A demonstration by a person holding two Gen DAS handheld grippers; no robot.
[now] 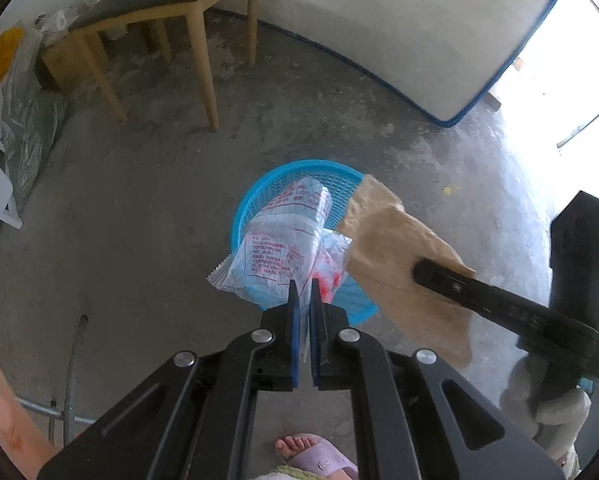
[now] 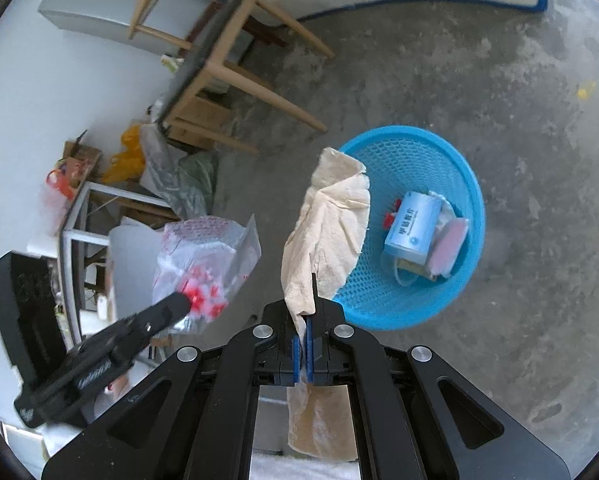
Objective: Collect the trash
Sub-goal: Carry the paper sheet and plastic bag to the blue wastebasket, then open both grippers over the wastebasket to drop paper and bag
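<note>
Jaws of the left gripper (image 1: 304, 292) are clenched on a clear printed wrapper (image 1: 275, 248) with red bits inside, and those of the right gripper (image 2: 304, 316) on a crumpled brown paper (image 2: 327, 232). Both pieces are held above the floor (image 1: 139, 208), at or just beside the rim of a blue basket (image 2: 465, 184).

Only in the right wrist view is the basket's inside shown: a pale blue box (image 2: 411, 226) with printed characters, a pink flat item (image 2: 449, 250) beside it and small red scraps (image 2: 391, 214) are lying there. In the left wrist view that inside is covered by the wrapper and the paper, and only parts of the mesh wall are seen.

Only in the left wrist view are a foot in a lilac slipper (image 1: 319, 458) at the lower edge and a gloved hand (image 1: 547, 400) on the right gripper seen.

A wooden chair (image 1: 171, 4) is seen in both views, with bags and a carton heaped under and behind it; their contents cannot be made out. The wrapper's print is too small to be read. The paper's lower end is cut off behind the right gripper's body.
</note>
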